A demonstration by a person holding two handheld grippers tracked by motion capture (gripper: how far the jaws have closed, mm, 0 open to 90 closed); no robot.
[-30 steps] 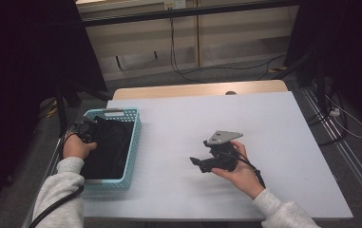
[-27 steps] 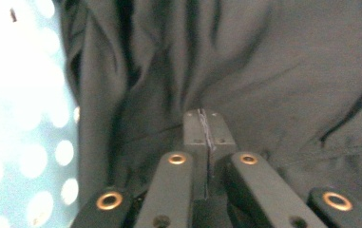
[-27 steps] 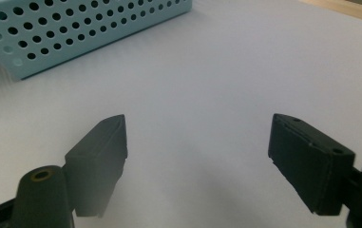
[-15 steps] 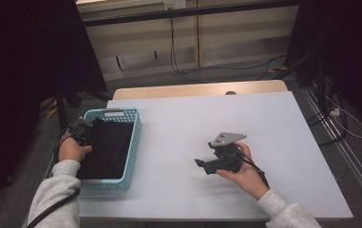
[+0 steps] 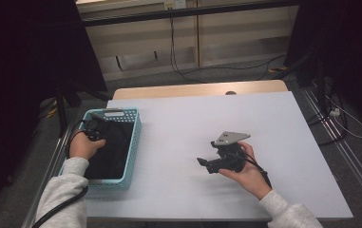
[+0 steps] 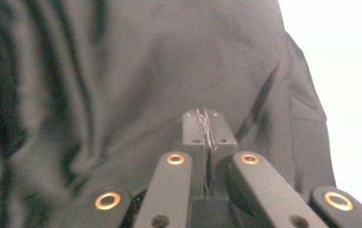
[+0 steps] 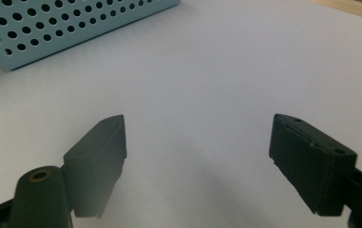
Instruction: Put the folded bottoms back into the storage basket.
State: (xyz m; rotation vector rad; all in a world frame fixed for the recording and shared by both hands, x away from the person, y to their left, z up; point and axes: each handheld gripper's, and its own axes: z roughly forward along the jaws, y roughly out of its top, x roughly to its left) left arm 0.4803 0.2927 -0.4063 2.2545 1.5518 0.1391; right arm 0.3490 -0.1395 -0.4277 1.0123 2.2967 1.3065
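Note:
A black cloth [image 5: 112,147] lies in a light blue perforated basket [image 5: 133,137] at the table's left. The person's left hand holds my left gripper [image 5: 93,127] over the basket's far end, above the cloth. In the left gripper view the jaws of this gripper [image 6: 206,116] are pressed together, with a few thin threads showing between the pads and folds of the black cloth [image 6: 121,71] behind them. My right gripper [image 5: 202,164] rests low over the white table [image 5: 183,118] at centre right, pointing towards the basket. Its jaws [image 7: 197,137] stand wide apart with nothing between them.
The basket's side wall [image 7: 50,28] shows at the top left of the right gripper view, across bare white table [image 7: 207,61]. A wooden strip [image 5: 197,89] edges the table's far side. Cables run over the floor [image 5: 245,66] beyond it.
The left hand has shifted slightly over the basket with its gripper shut. The right hand and its open gripper have stayed nearly in place.

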